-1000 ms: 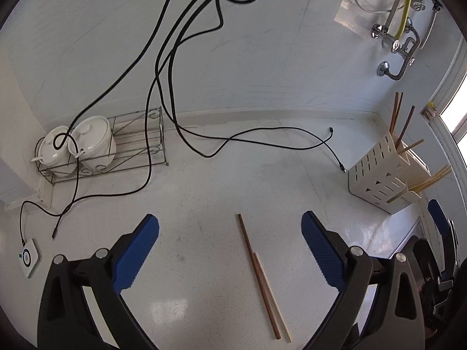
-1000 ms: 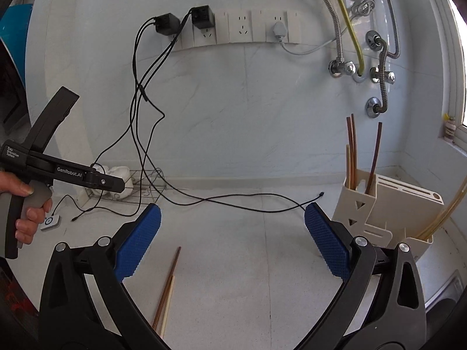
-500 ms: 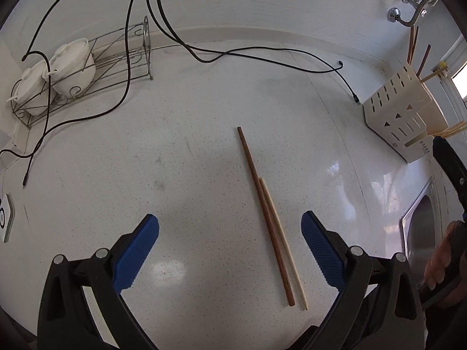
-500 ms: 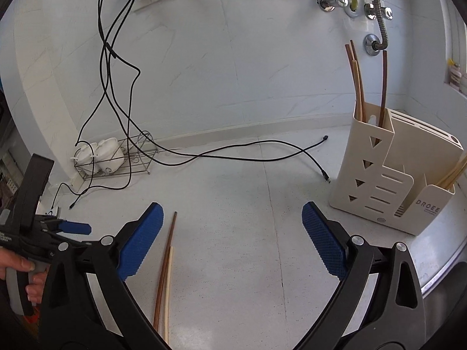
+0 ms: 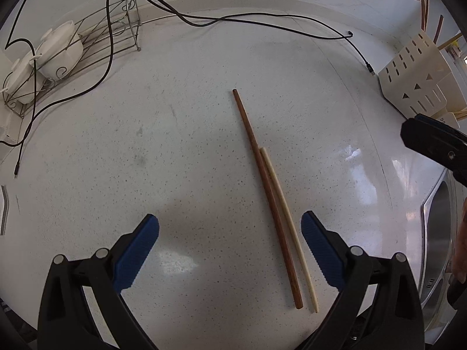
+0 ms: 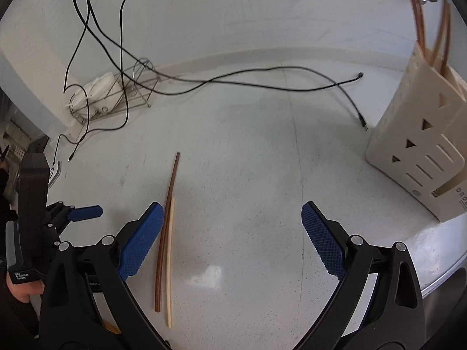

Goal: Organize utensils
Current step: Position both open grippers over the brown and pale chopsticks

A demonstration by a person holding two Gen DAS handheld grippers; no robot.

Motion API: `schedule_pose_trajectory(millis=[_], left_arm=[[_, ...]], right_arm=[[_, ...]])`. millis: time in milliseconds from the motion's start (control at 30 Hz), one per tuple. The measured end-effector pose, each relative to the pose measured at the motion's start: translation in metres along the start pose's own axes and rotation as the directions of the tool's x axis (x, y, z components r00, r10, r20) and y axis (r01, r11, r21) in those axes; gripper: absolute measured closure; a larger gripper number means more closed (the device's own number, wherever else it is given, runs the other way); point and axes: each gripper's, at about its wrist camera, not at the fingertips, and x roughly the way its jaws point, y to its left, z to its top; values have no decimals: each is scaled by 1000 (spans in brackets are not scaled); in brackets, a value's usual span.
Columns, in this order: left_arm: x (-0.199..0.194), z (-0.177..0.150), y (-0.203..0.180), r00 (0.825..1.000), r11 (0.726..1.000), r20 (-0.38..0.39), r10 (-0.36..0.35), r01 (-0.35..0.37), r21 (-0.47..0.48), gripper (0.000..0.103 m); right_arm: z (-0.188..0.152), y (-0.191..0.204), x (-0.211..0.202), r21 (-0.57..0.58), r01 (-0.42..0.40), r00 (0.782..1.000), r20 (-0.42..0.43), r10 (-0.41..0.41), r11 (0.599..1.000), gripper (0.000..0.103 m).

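A brown chopstick (image 5: 262, 180) and a shorter pale chopstick (image 5: 286, 215) lie side by side on the white counter. My left gripper (image 5: 229, 233) hangs open above them, and they run down just inside its right finger. In the right wrist view the brown chopstick (image 6: 163, 233) and pale chopstick (image 6: 170, 262) lie just inside the left finger of my right gripper (image 6: 232, 218). Its jaws are wide and closing, with nothing pressed between the pads. A cream utensil holder (image 6: 423, 145) with several chopsticks stands at the right, and the left wrist view also shows the holder (image 5: 414, 81).
A wire rack (image 5: 96, 43) with white lidded bowls (image 5: 58, 49) stands at the back left. Black cables (image 5: 262, 23) trail across the back of the counter. A steel sink rim (image 5: 435, 233) borders the right edge. A hand (image 6: 20, 288) holds the left gripper's handle.
Both grippers have tilted down and sunk toward the counter. The chopsticks now look larger and lie under both pairs of fingers. The right view swung from the wall to the counter.
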Motion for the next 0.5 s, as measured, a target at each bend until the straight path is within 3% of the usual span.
schedule_pose_trajectory(millis=[100, 200, 500], left_arm=[[3, -2, 0, 1000, 1000, -6, -6, 6, -17, 7], [6, -4, 1, 1000, 999, -5, 0, 0, -46, 7], [22, -5, 2, 999, 997, -42, 30, -33, -68, 9]], right_arm=[[14, 13, 20, -74, -17, 992, -127, 7, 997, 20], [22, 19, 34, -68, -40, 976, -214, 25, 997, 24], [27, 13, 29, -42, -30, 978, -208, 21, 999, 24]])
